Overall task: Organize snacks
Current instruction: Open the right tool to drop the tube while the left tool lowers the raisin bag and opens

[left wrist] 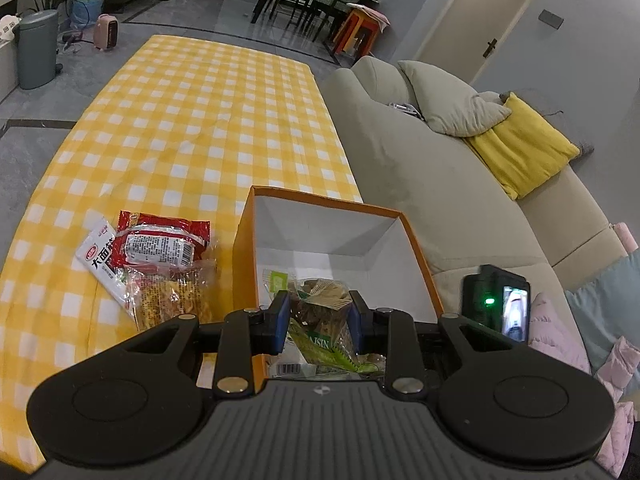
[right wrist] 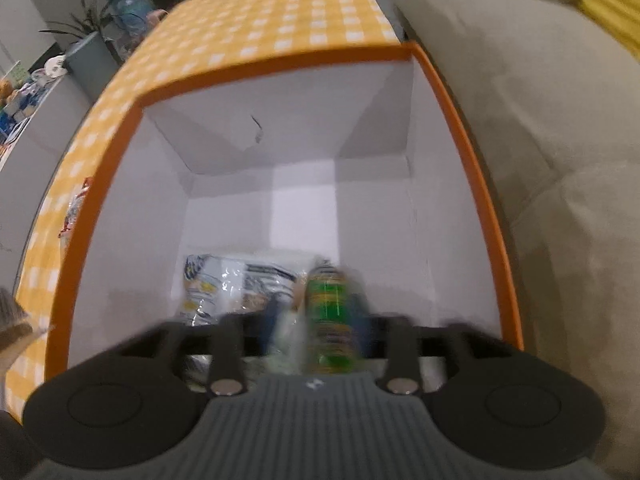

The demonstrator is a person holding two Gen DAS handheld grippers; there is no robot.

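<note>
Left wrist view comes through sharp: soft, even indoor light, no hard shadows on the checked tablecloth (left wrist: 192, 128), print on the red snack packet (left wrist: 160, 246) readable. Fisheye bending is strong, the far room curving away and the corners going black. A green indicator light (left wrist: 489, 301) glows at near right. Right wrist view is smeared with motion blur (the green packet (right wrist: 330, 312) and the fingers worst of all), while the orange box (right wrist: 460, 128) has bright white inner walls, faintly shaded in the corners.

box (left wrist: 245, 240): orange outside, white inside | cloth (left wrist: 200, 120): yellow-white check | packet (left wrist: 160, 240): red | sofa (left wrist: 420, 168): beige | cushion (left wrist: 524, 148): yellow
</note>
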